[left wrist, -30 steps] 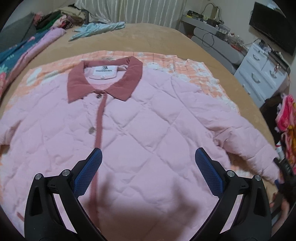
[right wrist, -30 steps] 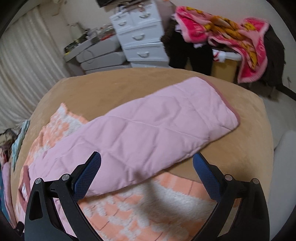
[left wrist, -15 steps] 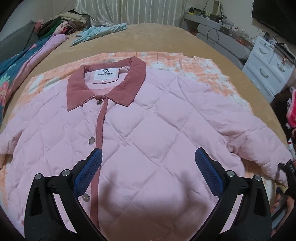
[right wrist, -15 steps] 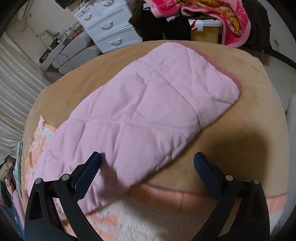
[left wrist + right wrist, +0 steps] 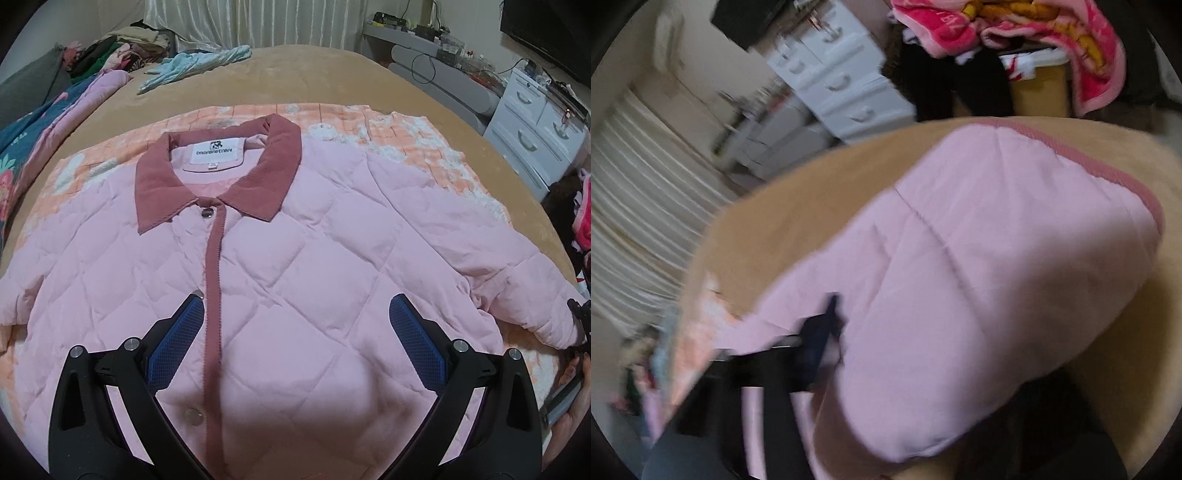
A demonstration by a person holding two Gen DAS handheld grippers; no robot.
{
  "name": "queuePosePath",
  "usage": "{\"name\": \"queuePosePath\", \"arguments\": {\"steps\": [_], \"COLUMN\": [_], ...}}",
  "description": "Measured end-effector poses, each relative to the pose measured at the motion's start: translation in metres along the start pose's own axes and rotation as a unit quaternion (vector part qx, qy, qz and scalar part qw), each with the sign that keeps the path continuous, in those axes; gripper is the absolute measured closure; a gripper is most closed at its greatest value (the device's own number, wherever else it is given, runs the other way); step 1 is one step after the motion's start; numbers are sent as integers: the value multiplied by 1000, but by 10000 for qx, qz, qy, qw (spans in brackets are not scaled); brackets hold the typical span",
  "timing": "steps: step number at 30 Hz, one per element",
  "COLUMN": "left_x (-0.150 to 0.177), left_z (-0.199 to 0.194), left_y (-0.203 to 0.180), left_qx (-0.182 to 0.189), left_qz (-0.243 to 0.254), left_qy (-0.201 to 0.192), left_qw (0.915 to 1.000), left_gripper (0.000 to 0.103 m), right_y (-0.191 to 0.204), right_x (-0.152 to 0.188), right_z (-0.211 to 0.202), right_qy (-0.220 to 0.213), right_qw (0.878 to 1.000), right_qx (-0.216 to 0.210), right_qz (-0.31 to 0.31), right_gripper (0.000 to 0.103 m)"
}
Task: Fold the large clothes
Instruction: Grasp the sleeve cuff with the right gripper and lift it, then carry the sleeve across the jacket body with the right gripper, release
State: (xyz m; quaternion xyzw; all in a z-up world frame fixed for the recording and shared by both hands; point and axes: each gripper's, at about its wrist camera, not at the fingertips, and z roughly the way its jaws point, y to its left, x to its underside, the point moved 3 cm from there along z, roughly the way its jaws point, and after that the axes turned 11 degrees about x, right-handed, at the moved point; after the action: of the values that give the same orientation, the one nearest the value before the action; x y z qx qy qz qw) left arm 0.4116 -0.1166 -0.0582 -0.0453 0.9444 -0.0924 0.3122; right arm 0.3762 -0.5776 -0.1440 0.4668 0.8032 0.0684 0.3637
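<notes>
Bedroom clutter rings the working surface: a bed covered in a tan blanket (image 5: pixel 325 74), with an orange-and-white fleece throw (image 5: pixel 406 136) spread over it as a folding mat.

On that throw lies the pink quilted jacket (image 5: pixel 295 258), front up and buttoned, its dusty-rose collar (image 5: pixel 221 184) toward the far side of the bed and both sleeves spread outward. Laying it flat and closed this way looks like the starting layout for a fold, since the sleeves can be turned in over the body without the front panels sliding apart.

The right sleeve (image 5: pixel 979 277) reaches past the throw onto the bare blanket, cuff trim pointing away toward the room. The right gripper (image 5: pixel 827 332) is at this sleeve, and its jaws are closing with the padded fabric between them; the view is blurred and one finger is hidden under the sleeve, so whether the pads already press cannot be told. Taking the sleeve partway along, rather than at the cuff, would probably let the whole length swing across the chest.

The left gripper (image 5: pixel 295 343) hangs above the lower front of the jacket with its blue pads (image 5: pixel 177 347) spread wide and nothing between them, straddling the placket (image 5: pixel 214 295). It seems placed to pin or catch the body.

Beyond the bed stand a white drawer unit (image 5: pixel 535 122), curtains (image 5: pixel 258 22) and heaps of other clothes (image 5: pixel 118 48).
</notes>
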Motion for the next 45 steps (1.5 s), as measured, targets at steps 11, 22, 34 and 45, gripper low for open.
{"name": "queuePosePath", "arguments": {"steps": [11,22,34,45], "left_x": [-4,-5,-15,-23], "left_z": [-34,-85,-126,-159], "left_y": [16,43,71,112], "left_qx": [-117,95,367,506], "left_qz": [-8,92,-36,-323], "left_qy": [-57,-327,-565,-878], "left_qw": [9999,9994,9977,9943], "left_gripper": [9,9,9,9], "right_y": [93,166,230,284], "right_x": [15,62,94,124], "right_z": [-88,-170,-237,-287], "right_qy": [-887,-1131,-1369,-1576], "right_qw": [9809,9495,9106,8765], "right_qx": [-1029,-1695,-1887,-2083], "right_qz": [-1393,-2388,-3412,-4043], "right_gripper": [83,84,85,85]}}
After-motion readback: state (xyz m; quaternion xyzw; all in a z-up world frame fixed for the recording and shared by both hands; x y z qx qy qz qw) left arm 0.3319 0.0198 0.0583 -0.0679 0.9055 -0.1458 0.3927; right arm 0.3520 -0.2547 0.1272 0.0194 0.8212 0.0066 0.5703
